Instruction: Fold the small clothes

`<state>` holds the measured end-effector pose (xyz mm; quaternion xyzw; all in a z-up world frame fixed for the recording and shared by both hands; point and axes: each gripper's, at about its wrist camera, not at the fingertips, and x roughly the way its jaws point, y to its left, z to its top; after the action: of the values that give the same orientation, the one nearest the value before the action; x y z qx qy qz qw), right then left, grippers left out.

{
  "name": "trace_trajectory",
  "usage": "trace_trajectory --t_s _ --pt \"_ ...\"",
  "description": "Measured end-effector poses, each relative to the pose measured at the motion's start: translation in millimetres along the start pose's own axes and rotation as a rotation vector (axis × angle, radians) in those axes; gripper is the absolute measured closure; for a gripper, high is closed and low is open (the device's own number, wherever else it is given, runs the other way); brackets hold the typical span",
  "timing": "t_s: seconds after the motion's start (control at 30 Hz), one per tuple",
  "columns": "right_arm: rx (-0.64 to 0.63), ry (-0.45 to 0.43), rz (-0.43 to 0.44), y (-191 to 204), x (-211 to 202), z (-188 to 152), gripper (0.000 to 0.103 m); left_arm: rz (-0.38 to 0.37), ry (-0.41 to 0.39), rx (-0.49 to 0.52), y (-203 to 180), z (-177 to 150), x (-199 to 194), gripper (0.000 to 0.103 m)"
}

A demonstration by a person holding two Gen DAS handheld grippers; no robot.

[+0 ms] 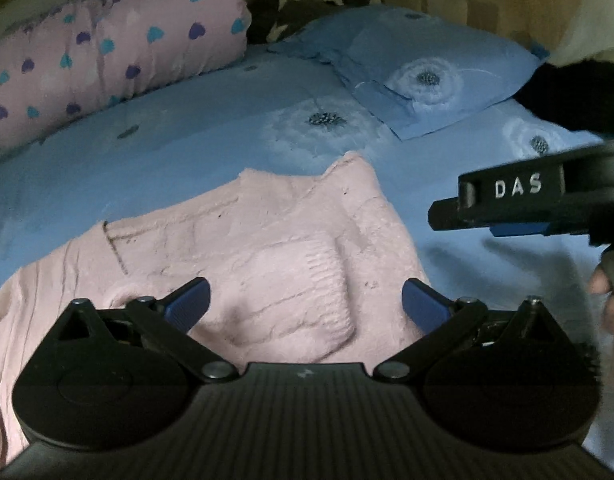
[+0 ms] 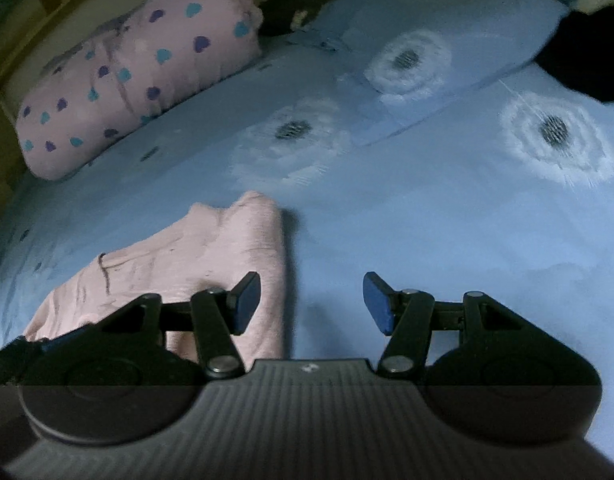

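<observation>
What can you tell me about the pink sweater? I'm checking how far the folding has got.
The pink sweater is a small pale pink knit, soft and fuzzy, with ribbed cuffs and cable-like texture. It lies flat on the blue floral bedspread, partly folded: a sleeve is laid across the body, its ribbed cuff on top. In the right wrist view its right edge looks straight. Nothing grips it: the left gripper hovers open over it, and the right gripper, also open, is beside it.
</observation>
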<state>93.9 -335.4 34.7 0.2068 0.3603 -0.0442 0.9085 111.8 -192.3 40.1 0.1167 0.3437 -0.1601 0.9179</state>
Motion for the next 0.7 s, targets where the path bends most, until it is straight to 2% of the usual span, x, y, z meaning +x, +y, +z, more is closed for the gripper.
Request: trace_trajectory --t_s 0.03,0.07,0.1,0.2,0.23,0.4,0.5,0.57,0.7 --pt "0.013 0.007 -0.004 -3 2 1 0.044 0.010 -0.011 0.005 -2 0 3 0.010" --pt "0.025 0.011 -0.004 -5 3 2 0.044 0.008 -0.015 0.004 -2 -1 4 0.025" --pt "0.032 0.012 -0.001 -7 3 2 0.044 -0.009 -0.013 -0.011 0 -1 6 0.046" --pt "0.042 0.006 0.015 -7 3 4 0.044 -0.057 -0.004 -0.095 14 -2 6 0.072" --pt "0.040 0.004 0.021 -5 3 4 0.044 -0.068 -0.017 -0.112 18 -3 3 0.076" --pt "0.007 0.013 0.041 5 6 2 0.044 -0.008 -0.100 -0.137 42 -2 -23 0.085" --pt "-0.014 0.025 0.056 9 9 1 0.044 0.054 -0.135 -0.146 65 -2 -40 0.086" --pt "-0.019 0.029 0.055 11 11 0 0.044 0.099 -0.130 -0.165 84 -4 -46 0.086" --pt "-0.024 0.035 0.052 13 13 0 0.044 0.118 -0.071 -0.228 123 -16 -48 0.086"
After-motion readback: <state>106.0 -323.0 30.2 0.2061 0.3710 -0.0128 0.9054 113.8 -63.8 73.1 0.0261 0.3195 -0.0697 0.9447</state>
